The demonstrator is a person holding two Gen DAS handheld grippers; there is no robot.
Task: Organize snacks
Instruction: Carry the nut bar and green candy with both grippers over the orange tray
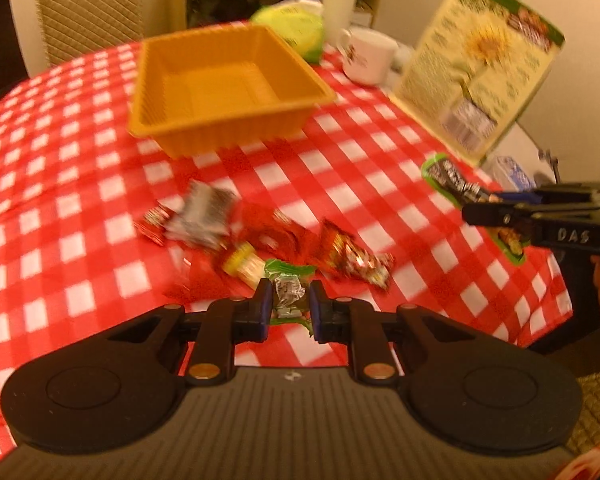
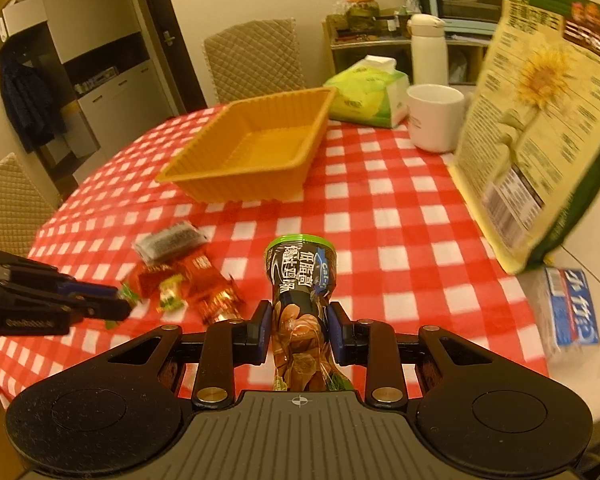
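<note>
Holding two items over the checked tablecloth (image 2: 380,216) — your left gripper (image 1: 288,300) is clamped on a small green-edged foil snack (image 1: 286,292), crumpled, long axis unclear. Your right gripper (image 2: 298,320) pinches a dark snack pouch (image 2: 302,276), long axis running away from you, green-rimmed end pointing toward the orange basket (image 2: 256,152) — empty, well beyond the loose wrappers (image 2: 180,272).

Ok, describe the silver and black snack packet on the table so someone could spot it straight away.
Start at the orange basket on the red checked tablecloth. Nearer the camera lies a loose pile of snacks. The silver and black packet sits at the pile's basket-side edge, the only grey one among red wrappers.
</note>
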